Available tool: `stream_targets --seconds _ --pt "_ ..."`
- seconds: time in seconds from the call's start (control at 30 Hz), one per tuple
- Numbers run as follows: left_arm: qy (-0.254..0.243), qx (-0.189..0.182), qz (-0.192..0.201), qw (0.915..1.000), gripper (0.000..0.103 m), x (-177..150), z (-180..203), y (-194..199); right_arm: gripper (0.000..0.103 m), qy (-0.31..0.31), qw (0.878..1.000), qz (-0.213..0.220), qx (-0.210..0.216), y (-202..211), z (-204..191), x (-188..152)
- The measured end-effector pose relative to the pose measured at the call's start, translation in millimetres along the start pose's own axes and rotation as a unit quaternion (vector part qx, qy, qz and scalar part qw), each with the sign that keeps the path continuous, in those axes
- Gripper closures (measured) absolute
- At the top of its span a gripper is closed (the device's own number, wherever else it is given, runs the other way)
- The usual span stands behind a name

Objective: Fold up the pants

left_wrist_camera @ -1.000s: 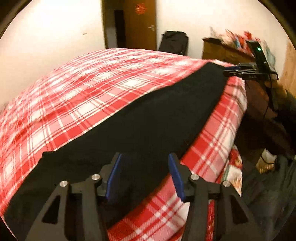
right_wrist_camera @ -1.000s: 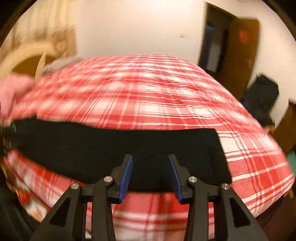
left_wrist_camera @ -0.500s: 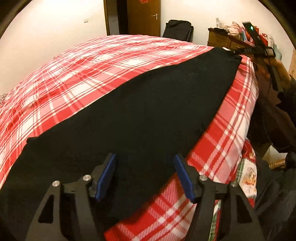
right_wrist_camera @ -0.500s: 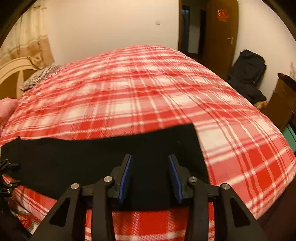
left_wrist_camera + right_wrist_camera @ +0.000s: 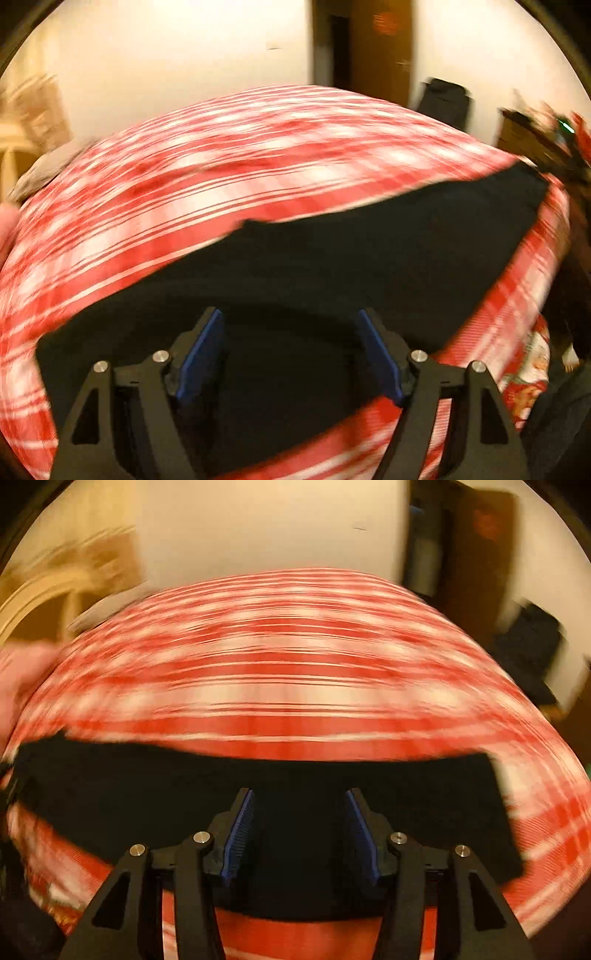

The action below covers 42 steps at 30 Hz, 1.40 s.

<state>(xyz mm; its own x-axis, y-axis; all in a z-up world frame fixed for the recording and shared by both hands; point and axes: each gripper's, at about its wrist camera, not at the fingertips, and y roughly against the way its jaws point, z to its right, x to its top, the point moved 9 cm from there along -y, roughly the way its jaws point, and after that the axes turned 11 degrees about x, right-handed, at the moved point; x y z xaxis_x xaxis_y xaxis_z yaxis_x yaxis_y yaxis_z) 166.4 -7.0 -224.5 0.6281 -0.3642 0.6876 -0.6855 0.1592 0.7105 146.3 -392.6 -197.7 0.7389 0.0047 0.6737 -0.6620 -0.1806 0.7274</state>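
Left wrist view shows your left gripper [image 5: 290,354] above the black pants [image 5: 332,266], which lie flat in a long strip along the near edge of the red plaid bedspread [image 5: 221,177]; its jaws have just been opening and grip nothing. Your right gripper [image 5: 300,830] likewise hangs over the pants, jaws apart, just widened, pads clear of the cloth.

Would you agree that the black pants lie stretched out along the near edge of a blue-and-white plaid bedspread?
Not quite: the bedspread is red-and-white plaid, not blue-and-white, as the right wrist view shows despite the blur. The black pants do lie stretched out along its near edge.
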Motion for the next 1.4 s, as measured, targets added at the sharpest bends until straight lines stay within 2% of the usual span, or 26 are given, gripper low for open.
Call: stream_targets --seconds 0.07,0.13,0.23,0.3,0.4,0.5,0.6,0.7,0.83,0.97,1.07,1.17,1.23,1.27,1.3,1.33,1.4 --pt "0.029 0.015 -0.007 0.9994 0.025 -5 -22 -6 0.050 0.045 0.998 -0.015 0.045 -19 -55 1" --pt "0.048 0.027 -0.022 0.9983 0.025 -17 -37 -12 0.050 0.079 0.994 -0.027 0.078 -35 -94 -4" --pt "0.052 0.027 -0.037 0.9976 0.025 -37 -39 -17 0.050 0.127 0.983 -0.052 0.119 -57 -147 -19" --pt "0.040 0.034 -0.029 0.9982 0.024 -40 -37 -15 0.050 0.150 0.977 -0.073 0.128 -72 -166 -34" --pt "0.013 0.055 -0.021 0.9982 0.018 -45 -37 -14 0.050 0.164 0.971 -0.122 0.124 -94 -177 -61" --pt "0.030 0.061 -0.017 0.9976 0.017 -46 -56 -9 0.050 0.177 0.971 -0.113 0.110 -92 -179 -62" --pt "0.052 0.094 -0.002 0.9942 0.016 -42 -87 3 0.050 0.164 0.974 -0.105 0.113 -88 -177 -56" --pt "0.099 0.132 -0.010 0.9862 0.015 -47 -133 6 0.050 0.159 0.978 -0.089 0.106 -82 -175 -49" --pt "0.175 0.129 -0.035 0.9755 0.015 -71 -174 0 0.050 0.157 0.978 -0.085 0.110 -85 -182 -47" --pt "0.210 0.107 -0.048 0.9706 0.015 -83 -184 -14 0.050 0.183 0.973 -0.088 0.106 -87 -193 -54" --pt "0.225 0.096 -0.041 0.9687 0.017 -79 -186 -16 0.050 0.206 0.970 -0.086 0.099 -87 -201 -57" --pt "0.229 0.090 -0.042 0.9684 0.023 -75 -187 -19 0.050 0.214 0.968 -0.082 0.099 -86 -205 -57" --pt "0.220 0.094 -0.040 0.9701 0.049 -72 -188 -18 0.050 0.212 0.969 -0.080 0.100 -86 -207 -57" --pt "0.216 0.093 -0.039 0.9711 0.057 -71 -188 -17 0.050 0.212 0.969 -0.080 0.100 -86 -207 -57" --pt "0.216 0.089 -0.039 0.9717 0.069 -71 -187 -13 0.050 0.212 0.969 -0.081 0.100 -86 -207 -58" --pt "0.213 0.084 -0.039 0.9727 0.076 -70 -183 -11 0.050 0.213 0.969 -0.081 0.100 -87 -208 -58" --pt "0.191 0.099 -0.040 0.9757 0.080 -66 -177 -8 0.050 0.213 0.969 -0.080 0.098 -87 -209 -59"
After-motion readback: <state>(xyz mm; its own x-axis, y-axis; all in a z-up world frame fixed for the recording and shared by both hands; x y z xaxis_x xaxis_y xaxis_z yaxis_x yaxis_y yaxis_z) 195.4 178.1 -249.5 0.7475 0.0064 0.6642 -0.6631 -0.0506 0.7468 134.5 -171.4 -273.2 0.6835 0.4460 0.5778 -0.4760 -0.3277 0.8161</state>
